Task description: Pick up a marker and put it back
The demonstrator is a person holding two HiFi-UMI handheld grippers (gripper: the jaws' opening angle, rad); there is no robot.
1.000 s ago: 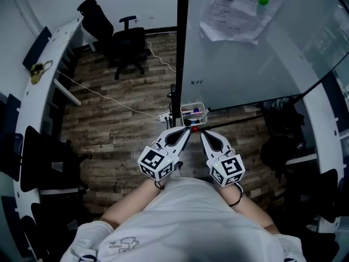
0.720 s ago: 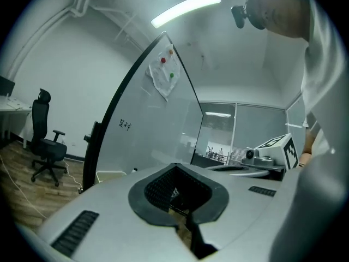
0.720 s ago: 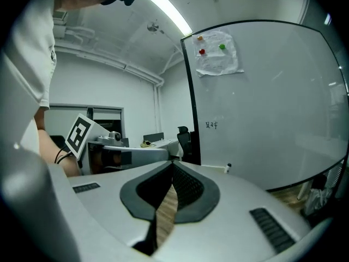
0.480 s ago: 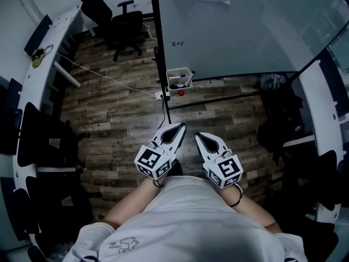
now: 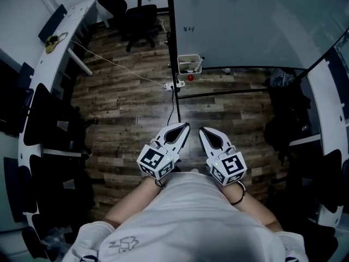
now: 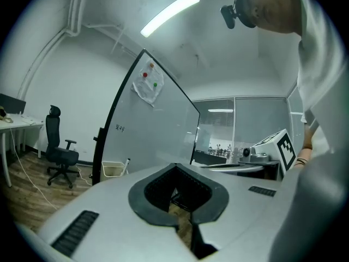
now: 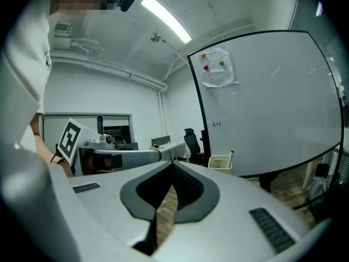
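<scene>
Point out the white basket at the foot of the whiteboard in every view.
Head view: the white basket is upper centre, at the lower edge of the whiteboard.
Left gripper view: lower left, at the board's foot.
Right gripper view: centre right, below the board's lower left corner.
Shared landmark: the black office chair, left of the basket in all three.

**Camera layout: one head view, two gripper views.**
The head view looks steeply down from above the person onto the wooden floor (image 5: 125,108), with the left gripper (image 5: 185,126) and right gripper (image 5: 202,130) close below it. Each gripper view sits low, directly behind its own jaws, and faces roughly level across the room. All three views share the whiteboard (image 5: 245,26), the white basket (image 5: 190,64) at its foot and the office chair (image 5: 139,18).
</scene>
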